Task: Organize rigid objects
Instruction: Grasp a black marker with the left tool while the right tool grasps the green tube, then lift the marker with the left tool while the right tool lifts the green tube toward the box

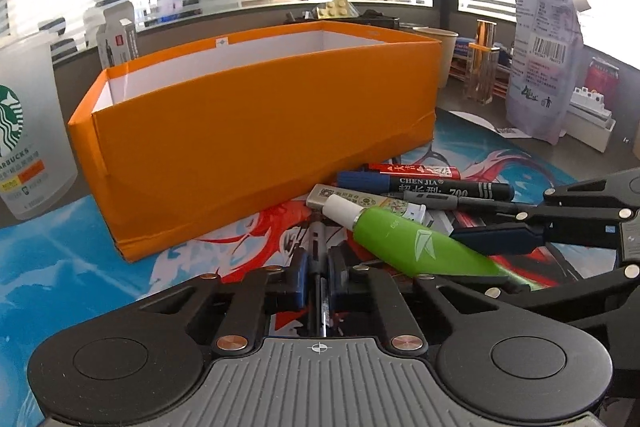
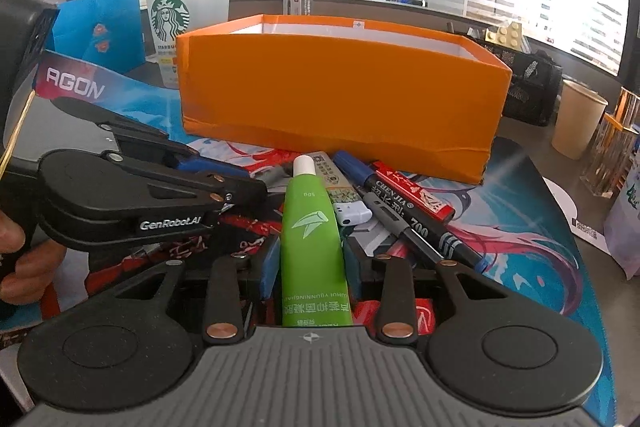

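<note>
We're clamping a thin pen (image 1: 318, 259) in the left gripper (image 1: 318, 269): jaws closed tight on its barrel, pen running straight along the finger axis, its far end hidden under the pile. We're gripping the green tube (image 2: 310, 239) in the right gripper (image 2: 308, 267): jaws pinched on its lower body, white cap pointing at the box (image 2: 340, 87). From the left view, the tube is lying tilted across the pile, cap up-left.

Both grippers are sitting low over the pile on the mat (image 1: 60, 259), right one coming in from the left gripper's right side.

Pile just ahead of the jaws: black marker (image 1: 448, 185) with blue cap, red marker (image 1: 416, 171) behind it, a grey pen (image 1: 432, 199), a flat printed stick (image 2: 334, 179) under the tube's cap, a small white piece (image 2: 352, 213) beside the tube.

Orange box is standing open-topped right behind the pile, white inside; contents not visible from either view.

Further out on the counter (image 1: 468, 103): Starbucks cup (image 2: 184, 15) left of the box, paper cup (image 2: 580, 119) right of it, purple pouch (image 1: 544, 59) far right.
</note>
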Demonstrator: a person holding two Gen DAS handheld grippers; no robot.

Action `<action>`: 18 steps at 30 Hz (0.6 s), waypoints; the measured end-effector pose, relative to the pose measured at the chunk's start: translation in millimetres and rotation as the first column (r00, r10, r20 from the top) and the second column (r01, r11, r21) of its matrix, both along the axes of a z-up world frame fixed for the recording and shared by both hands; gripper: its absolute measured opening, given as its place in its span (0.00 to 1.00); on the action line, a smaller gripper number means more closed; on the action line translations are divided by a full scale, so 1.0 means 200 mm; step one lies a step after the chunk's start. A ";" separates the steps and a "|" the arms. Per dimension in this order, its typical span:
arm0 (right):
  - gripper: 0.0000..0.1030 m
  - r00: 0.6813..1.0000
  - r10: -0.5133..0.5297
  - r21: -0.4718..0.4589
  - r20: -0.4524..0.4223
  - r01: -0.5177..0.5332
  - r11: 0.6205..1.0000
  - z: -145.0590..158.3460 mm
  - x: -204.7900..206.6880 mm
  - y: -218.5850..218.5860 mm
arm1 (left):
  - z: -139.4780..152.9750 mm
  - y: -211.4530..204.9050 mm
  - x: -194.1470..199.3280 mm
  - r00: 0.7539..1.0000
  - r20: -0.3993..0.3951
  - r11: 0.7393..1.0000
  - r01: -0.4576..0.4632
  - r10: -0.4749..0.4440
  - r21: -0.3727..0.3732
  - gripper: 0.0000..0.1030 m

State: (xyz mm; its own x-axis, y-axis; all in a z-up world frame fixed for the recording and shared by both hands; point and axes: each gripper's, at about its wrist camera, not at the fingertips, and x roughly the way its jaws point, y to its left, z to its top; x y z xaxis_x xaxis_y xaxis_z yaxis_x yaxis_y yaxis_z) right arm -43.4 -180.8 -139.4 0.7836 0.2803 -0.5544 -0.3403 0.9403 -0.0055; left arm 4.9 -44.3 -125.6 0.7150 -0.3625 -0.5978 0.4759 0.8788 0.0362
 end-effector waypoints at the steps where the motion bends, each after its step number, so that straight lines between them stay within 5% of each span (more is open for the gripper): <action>1: 0.31 1.000 -0.003 0.006 -0.001 0.003 1.000 0.00 0.00 0.00 | 0.00 0.01 0.00 1.000 -0.008 1.000 -0.002 0.002 -0.003 0.08; 8: 0.30 1.000 -0.002 0.081 -0.013 0.003 0.997 0.04 0.00 -0.03 | 0.04 0.10 0.02 0.997 -0.059 0.998 -0.050 0.048 -0.035 0.08; 18: 0.30 1.000 -0.010 0.109 0.030 0.007 0.994 0.15 -0.05 -0.05 | 0.19 0.19 -0.07 0.998 -0.003 0.995 -0.060 0.060 -0.084 0.08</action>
